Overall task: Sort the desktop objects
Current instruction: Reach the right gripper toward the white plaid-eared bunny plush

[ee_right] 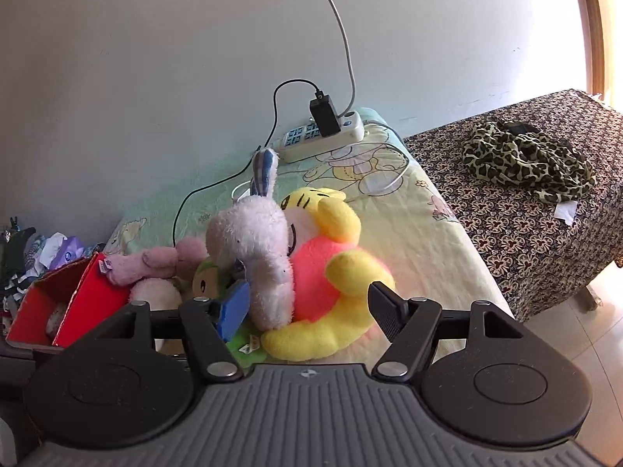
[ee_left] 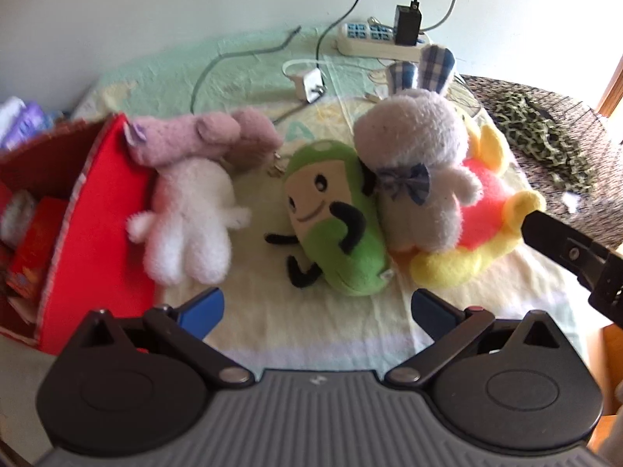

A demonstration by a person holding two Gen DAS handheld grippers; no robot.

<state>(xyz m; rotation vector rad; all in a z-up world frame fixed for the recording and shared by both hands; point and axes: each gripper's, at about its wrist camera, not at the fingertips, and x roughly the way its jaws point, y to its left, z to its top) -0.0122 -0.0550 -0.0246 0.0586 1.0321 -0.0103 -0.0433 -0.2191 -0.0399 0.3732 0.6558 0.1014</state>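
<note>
Jaws gaping, both grippers | green plush lying ahead of left jaws, head pointing away | grey bunny sitting upright between right jaws

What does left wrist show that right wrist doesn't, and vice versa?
Left wrist only: the white fluffy plush's full body, the green bean-shaped plush's face, a white charger plug, and the right claw's black finger entering at the frame's right edge.

Right wrist only: the yellow-and-pink plush's face, tiled floor, and clutter behind the box.

Both: grey checked-ear bunny plush, pink plush, red cardboard box, white power strip, leopard-print cloth.
</note>
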